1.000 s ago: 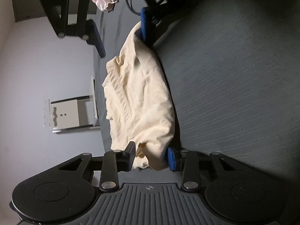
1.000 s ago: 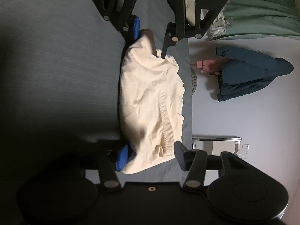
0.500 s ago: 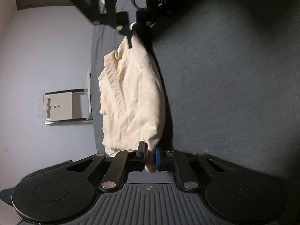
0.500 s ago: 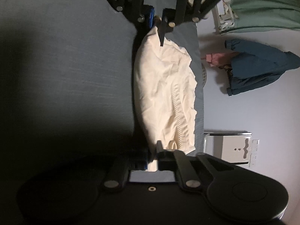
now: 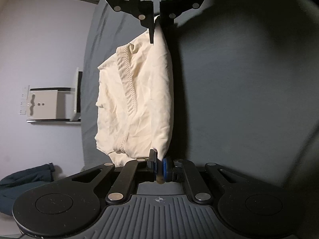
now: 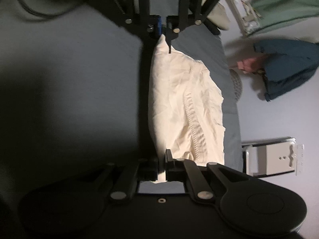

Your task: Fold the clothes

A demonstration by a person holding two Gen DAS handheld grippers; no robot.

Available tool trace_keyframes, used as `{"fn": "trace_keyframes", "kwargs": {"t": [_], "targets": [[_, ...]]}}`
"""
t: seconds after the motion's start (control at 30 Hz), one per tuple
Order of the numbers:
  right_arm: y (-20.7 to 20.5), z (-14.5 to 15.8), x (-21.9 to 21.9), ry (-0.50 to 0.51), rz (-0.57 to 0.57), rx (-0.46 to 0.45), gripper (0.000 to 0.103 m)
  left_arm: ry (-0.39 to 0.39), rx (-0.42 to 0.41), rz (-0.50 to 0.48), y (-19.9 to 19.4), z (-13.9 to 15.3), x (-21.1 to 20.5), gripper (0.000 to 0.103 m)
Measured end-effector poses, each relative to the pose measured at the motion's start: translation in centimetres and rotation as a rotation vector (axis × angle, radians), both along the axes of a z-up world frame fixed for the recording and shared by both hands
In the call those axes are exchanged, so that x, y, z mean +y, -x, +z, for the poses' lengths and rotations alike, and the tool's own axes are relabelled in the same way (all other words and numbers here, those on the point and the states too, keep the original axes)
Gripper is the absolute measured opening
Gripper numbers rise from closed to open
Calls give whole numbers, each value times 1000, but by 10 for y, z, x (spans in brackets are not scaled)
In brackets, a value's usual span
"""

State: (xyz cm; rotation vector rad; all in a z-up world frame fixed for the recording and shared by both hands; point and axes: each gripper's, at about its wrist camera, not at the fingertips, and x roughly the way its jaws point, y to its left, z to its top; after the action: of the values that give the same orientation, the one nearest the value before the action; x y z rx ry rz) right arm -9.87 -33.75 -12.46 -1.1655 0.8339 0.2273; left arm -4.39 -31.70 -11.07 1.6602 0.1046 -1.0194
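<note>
Cream garment (image 5: pixel 139 103) stretches ahead of the left gripper (image 5: pixel 158 168), whose fingers pinch its near corner, lying on the dark bed (image 5: pixel 239 99). From the right wrist view, the right gripper (image 6: pixel 162 170) clamps the opposite corner – the left gripper grips the far one.

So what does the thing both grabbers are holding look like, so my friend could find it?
Look at the big dark grey surface that fills most of both views. Stretched along its edge is a cream garment, crumpled, with a zigzag-stitched seam running down it. It is the only pale cloth there, pinched at one end by the left gripper and at the other by the right gripper.
</note>
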Motion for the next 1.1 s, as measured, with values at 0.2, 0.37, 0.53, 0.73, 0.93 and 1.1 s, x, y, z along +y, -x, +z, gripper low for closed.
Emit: {"fn": "trace_keyframes", "kwargs": {"t": [0.2,0.37,0.53,0.73,0.93,1.1], "targets": [[24,24,25,-86,47,134,6,-29,141,10,25,27,34,5],[45,45,36,-139,77,231,6,-72,266,-6,48,50,60,5],[62,64,37,-202,90,312,7,-115,417,-11,54,75,68,5],[36,80,19,-310,49,365,7,-127,494,3,27,94,52,5],[11,103,-16,-500,-20,464,7,-166,734,76,-31,111,25,5],[-16,116,-41,-564,-38,500,7,-106,846,162,-78,124,10,5]]}}
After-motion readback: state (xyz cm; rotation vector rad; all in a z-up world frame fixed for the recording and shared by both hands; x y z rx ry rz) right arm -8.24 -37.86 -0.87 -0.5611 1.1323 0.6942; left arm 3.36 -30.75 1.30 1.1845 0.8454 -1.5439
